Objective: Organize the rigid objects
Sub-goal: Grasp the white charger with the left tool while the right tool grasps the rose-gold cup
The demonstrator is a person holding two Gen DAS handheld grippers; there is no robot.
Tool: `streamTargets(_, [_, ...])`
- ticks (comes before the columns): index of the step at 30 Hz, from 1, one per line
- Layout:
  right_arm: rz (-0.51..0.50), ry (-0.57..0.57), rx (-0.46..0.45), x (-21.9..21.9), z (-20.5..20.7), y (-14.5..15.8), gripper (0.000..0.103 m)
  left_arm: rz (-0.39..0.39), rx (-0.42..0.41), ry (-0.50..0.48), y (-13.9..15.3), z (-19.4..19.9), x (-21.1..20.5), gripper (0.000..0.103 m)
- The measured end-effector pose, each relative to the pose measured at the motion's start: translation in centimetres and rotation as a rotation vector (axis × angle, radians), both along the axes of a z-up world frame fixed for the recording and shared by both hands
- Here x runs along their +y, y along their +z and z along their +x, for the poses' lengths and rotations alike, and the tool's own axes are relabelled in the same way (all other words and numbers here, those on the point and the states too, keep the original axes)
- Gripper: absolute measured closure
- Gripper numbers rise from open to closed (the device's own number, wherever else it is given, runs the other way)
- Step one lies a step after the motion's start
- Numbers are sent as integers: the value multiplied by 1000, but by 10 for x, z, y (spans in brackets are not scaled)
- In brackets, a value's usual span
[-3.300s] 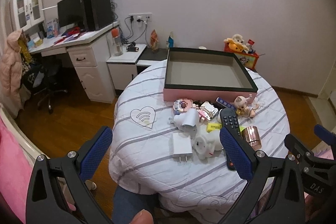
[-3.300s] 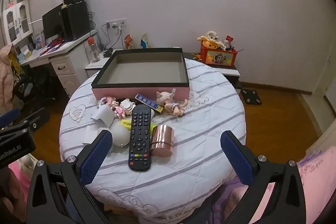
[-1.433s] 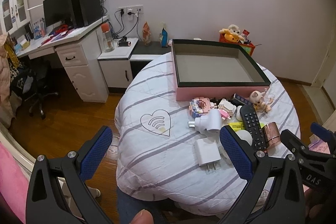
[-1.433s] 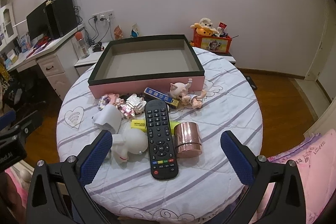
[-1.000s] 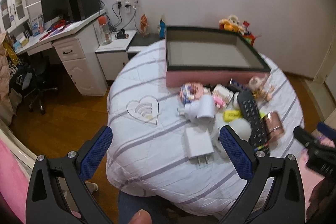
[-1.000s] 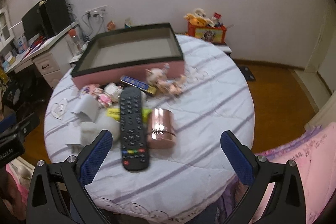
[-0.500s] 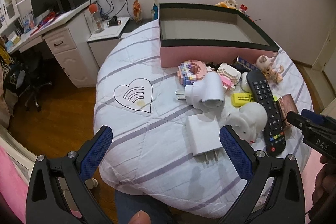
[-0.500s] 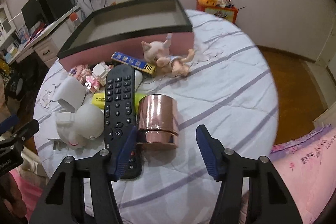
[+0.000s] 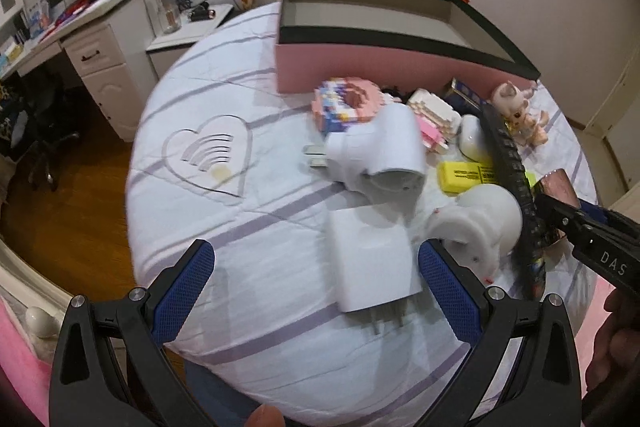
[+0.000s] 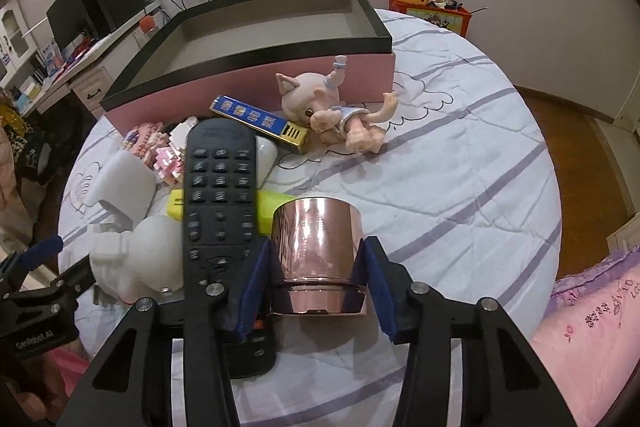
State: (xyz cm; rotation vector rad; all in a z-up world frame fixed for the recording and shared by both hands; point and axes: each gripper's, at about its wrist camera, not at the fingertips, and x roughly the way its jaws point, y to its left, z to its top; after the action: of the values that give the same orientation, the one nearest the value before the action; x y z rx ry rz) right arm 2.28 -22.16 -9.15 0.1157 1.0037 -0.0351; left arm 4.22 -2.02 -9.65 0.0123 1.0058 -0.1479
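The copper cup (image 10: 318, 259) lies on its side near the table's (image 10: 460, 163) front edge, open end toward the camera, long axis running toward the pink box (image 10: 256, 83), which holds nothing. The right gripper (image 10: 316, 287) has just been closing its fingers, now pressing the cup's sides, beside the remote (image 10: 220, 195); the left gripper (image 9: 316, 279) fingers stand wide over the white charger (image 9: 372, 267).

Round table (image 9: 240, 227) in striped white cloth, under pink box (image 10: 248, 95), remote (image 10: 218, 187), copper cup (image 10: 318, 251), toys.
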Motion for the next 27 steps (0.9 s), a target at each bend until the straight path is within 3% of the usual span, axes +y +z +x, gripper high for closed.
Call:
streamTargets(2, [-3,3,0,-1,1,0,55,4,-12,17,-3,1,-1,0])
streamTargets(6, [-9,13,11,-1,5,-5,55,-88,1,58,-12,9,13,0])
streamTargets(14, [-9,20,-7,1,3,-6,56,31,-44,15,-18,1,1,6])
streamTargets(17, [-10,20,-14,1,1,-6,56,36,-64,2,-13,-3,2,29])
streamTargets(19, [0,18,-18,1,0,-6,56,34,-71,-6,-10,-4,3,57])
streamTargets(20, [8,16,-21,0,-1,-5,56,27,-71,-8,-9,-4,4,62])
streamTargets(27, [42,5,-30,-6,-6,-4,56,-10,-70,-22,-6,-5,12,63])
